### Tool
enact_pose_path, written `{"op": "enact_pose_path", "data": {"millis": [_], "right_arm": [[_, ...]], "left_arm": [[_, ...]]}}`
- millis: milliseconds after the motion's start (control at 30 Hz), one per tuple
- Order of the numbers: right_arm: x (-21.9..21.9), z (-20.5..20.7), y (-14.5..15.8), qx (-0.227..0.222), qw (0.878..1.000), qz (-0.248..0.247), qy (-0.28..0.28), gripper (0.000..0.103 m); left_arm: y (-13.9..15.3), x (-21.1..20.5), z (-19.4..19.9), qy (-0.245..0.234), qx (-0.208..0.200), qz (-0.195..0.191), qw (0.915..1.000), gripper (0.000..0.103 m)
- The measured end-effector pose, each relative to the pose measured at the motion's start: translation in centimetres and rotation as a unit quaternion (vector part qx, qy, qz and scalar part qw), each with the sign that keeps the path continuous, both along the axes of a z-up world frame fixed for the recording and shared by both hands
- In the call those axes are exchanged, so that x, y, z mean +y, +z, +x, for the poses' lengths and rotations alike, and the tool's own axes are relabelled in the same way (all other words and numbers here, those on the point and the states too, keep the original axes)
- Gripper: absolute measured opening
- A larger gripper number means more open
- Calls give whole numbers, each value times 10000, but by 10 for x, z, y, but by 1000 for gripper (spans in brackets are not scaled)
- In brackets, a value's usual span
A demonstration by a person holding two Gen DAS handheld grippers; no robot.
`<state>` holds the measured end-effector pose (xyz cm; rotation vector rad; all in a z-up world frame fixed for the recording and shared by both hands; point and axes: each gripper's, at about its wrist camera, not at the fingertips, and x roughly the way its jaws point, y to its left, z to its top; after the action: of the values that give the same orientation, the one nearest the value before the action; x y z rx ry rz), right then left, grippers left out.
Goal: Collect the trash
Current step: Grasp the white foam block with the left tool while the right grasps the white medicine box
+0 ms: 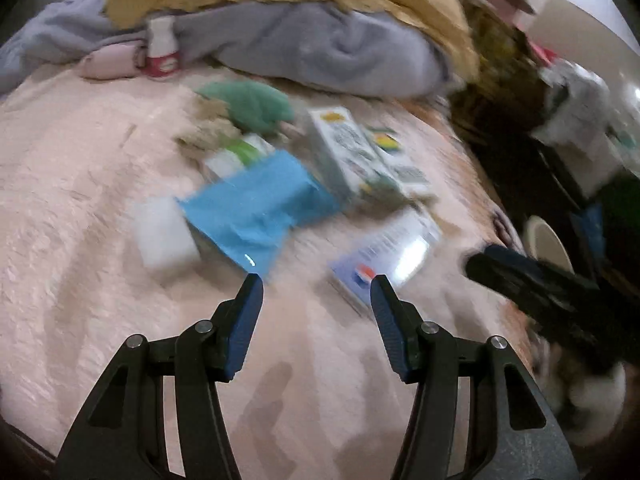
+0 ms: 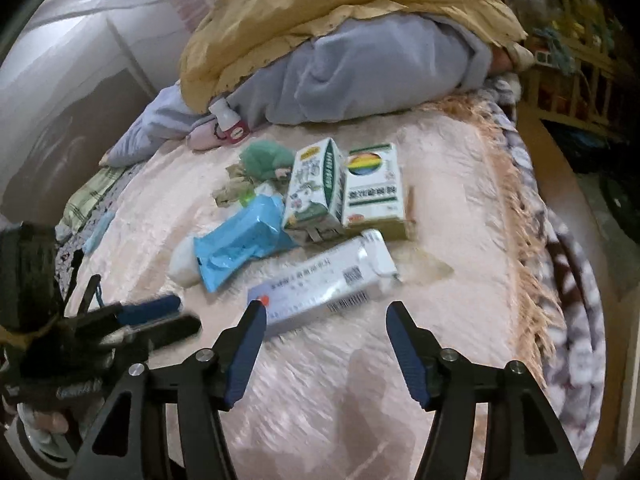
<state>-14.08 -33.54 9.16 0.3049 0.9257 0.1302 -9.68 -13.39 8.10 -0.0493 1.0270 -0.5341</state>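
dim room, pink bedspread [image 2: 440, 184] under piled yellow quilt [image 2: 328, 0].

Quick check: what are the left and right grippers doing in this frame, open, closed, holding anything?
Left gripper: open, holding nothing, above the pink blanket.
Right gripper: open, holding nothing, near the long white box.

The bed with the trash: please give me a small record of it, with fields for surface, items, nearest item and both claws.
surface: pink blanket
items: blue packet, milk carton, green-white box, long white box, small bottle
nearest item: long white box, just ahead of the right claw
left claw: open, empty
right claw: open, empty
background: grey and yellow bedding
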Motion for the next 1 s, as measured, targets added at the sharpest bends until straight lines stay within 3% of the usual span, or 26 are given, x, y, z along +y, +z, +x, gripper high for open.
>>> {"op": "enact_pose_path", "data": {"millis": [300, 400, 467, 567, 700, 800, 1000], "right_arm": [[-39, -23, 3, 78, 9987, -80, -488, 60], [-52, -27, 3, 78, 9979, 3, -646, 61], [-55, -25, 4, 72, 9977, 42, -679, 61], [-50, -19, 3, 104, 9980, 130, -602, 63], [-21, -9, -5, 270, 9994, -59, -184, 67], [3, -1, -13, 328, 9987, -367, 137, 68], [32, 21, -36, 574, 9943, -725, 528, 68]], "left_arm": [[-43, -44, 41, 232, 54, 791, 9966, 53], [-47, -50, 23, -283, 631, 234, 9973, 53], [-37, -56, -2, -753, 638, -7, 9951, 53], [-23, -52, -26, -1076, 437, -60, 9932, 53], [-8, -13, -26, -634, 290, -136, 9975, 53], [-1, 32, -12, 105, 14, 0, 9999, 54], [-11, 75, 24, 1147, 17, 119, 9933, 59]]}}
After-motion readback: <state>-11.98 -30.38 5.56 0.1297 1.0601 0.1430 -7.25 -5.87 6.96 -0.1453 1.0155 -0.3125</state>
